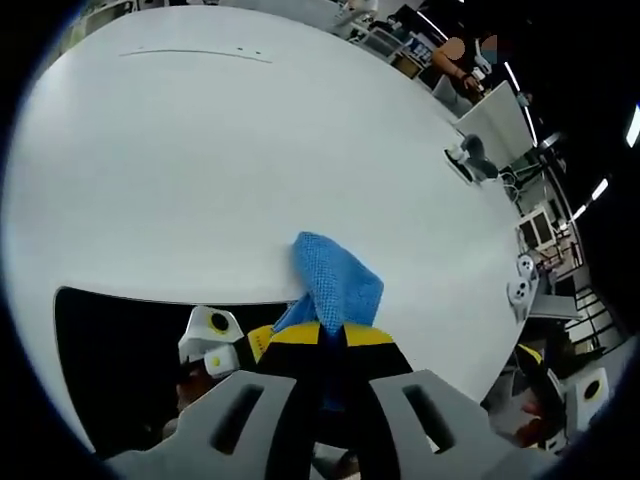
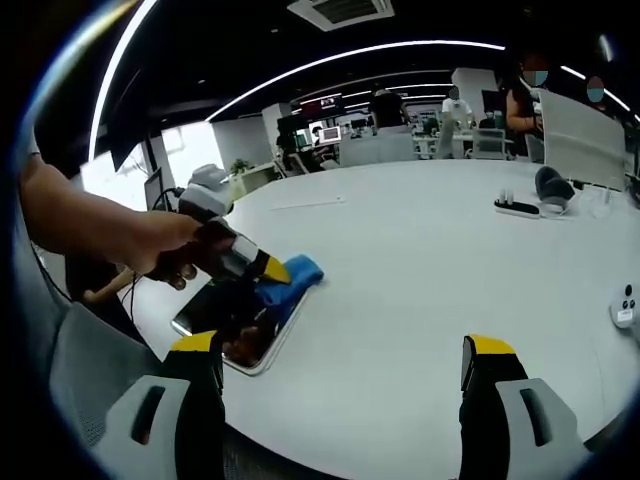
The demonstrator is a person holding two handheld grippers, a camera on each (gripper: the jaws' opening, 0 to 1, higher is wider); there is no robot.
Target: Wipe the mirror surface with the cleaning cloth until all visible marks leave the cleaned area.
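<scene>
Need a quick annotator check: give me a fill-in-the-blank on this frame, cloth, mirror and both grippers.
1. The left gripper is shut on the ____ cloth.
2. The cloth's far end lies on the white ____, past the mirror.
3. The right gripper is ____ and holds nothing.
4. The mirror lies near the table ____ closest to the person.

Missing words: blue; table; open; edge

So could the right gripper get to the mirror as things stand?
Probably yes: the right gripper is open over bare table, but the left gripper, holding the blue cloth, already occupies the mirror.
</scene>
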